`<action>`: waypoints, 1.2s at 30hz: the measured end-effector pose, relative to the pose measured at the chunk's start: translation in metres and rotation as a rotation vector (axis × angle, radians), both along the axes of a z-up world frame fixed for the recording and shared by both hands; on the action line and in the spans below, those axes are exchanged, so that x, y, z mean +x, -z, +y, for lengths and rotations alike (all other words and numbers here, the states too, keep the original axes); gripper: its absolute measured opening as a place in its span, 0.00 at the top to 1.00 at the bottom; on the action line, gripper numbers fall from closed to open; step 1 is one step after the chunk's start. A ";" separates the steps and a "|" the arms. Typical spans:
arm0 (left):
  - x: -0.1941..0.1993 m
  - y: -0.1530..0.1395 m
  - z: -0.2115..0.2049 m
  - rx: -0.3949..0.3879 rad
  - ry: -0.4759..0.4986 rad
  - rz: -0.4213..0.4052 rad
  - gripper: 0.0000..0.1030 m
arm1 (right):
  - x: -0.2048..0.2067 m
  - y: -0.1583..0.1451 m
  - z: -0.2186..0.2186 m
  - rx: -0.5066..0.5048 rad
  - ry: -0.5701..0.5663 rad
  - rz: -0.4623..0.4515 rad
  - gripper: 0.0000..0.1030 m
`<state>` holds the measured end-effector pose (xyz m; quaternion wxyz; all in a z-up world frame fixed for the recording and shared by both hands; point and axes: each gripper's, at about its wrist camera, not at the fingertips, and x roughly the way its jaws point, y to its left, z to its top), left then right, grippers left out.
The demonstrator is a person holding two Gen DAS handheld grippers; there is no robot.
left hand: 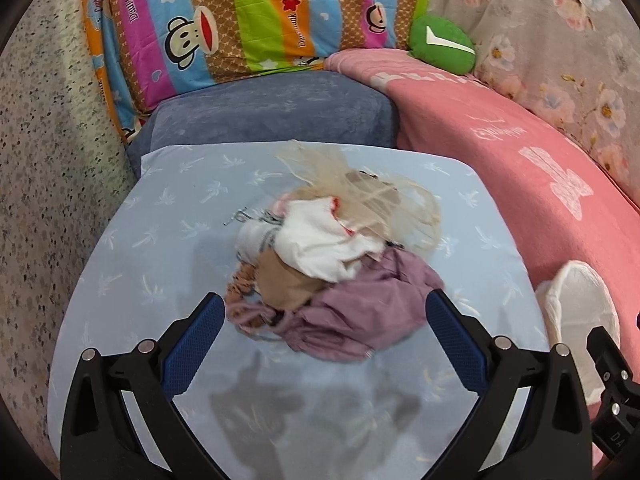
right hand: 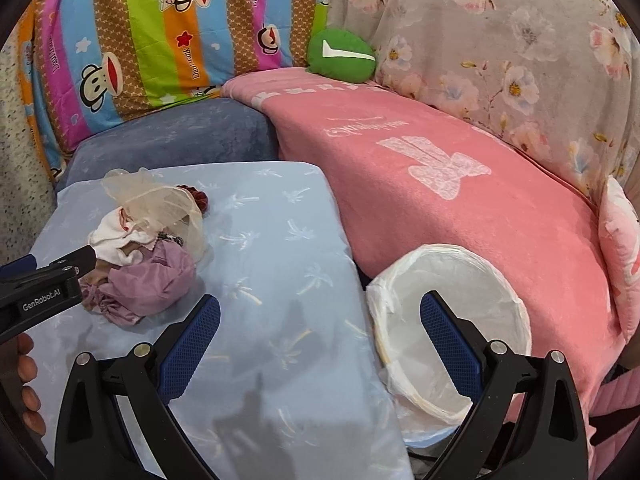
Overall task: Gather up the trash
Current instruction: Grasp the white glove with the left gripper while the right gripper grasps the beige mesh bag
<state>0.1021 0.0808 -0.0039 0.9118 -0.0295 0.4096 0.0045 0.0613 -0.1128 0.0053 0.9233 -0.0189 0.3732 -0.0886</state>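
Note:
A heap of scrap cloth (left hand: 336, 256) lies on the light blue cushion (left hand: 160, 216): mauve fabric (left hand: 360, 312), a white piece (left hand: 320, 244), tan cloth and cream netting (left hand: 368, 192). My left gripper (left hand: 326, 312) is open, its jaws either side of the heap's near edge, just above it. In the right wrist view the heap (right hand: 148, 252) sits at the left with the left gripper's fingertip (right hand: 86, 258) beside it. A bin lined with a white bag (right hand: 448, 320) stands at the cushion's right edge. My right gripper (right hand: 320, 316) is open and empty above the cushion and bin rim.
A pink blanket (right hand: 460, 208) covers the seat right of the cushion. A grey-blue cushion (left hand: 272, 112), a striped monkey-print pillow (left hand: 224, 20), a green plush (left hand: 440, 44) and floral fabric (right hand: 520, 60) lie behind. The bin (left hand: 576, 312) also shows in the left wrist view.

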 end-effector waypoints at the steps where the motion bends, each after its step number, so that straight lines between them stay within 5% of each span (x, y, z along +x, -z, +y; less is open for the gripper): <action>1: 0.004 0.001 0.003 0.002 -0.005 0.001 0.07 | 0.007 0.001 0.004 0.009 -0.005 -0.001 0.06; 12: 0.055 0.021 0.029 -0.078 0.014 0.061 0.07 | 0.085 0.012 0.039 0.128 -0.095 -0.011 0.06; 16: 0.065 0.029 0.034 -0.129 0.033 0.093 0.15 | 0.113 0.022 0.046 0.197 -0.115 0.006 0.08; 25: 0.075 0.037 0.038 -0.220 0.101 0.136 0.48 | 0.162 0.065 0.063 0.308 -0.191 0.104 0.40; 28: 0.076 0.038 0.038 -0.239 0.119 0.143 0.70 | 0.170 0.077 0.069 0.328 -0.208 0.141 0.63; 29: 0.077 0.038 0.040 -0.243 0.124 0.145 0.75 | 0.172 0.079 0.071 0.337 -0.211 0.153 0.77; 32: 0.075 0.034 0.041 -0.255 0.130 0.140 0.82 | 0.168 0.080 0.072 0.347 -0.204 0.166 0.96; 36: 0.073 0.024 0.039 -0.249 0.144 0.117 0.87 | 0.153 0.067 0.070 0.323 -0.193 0.134 1.00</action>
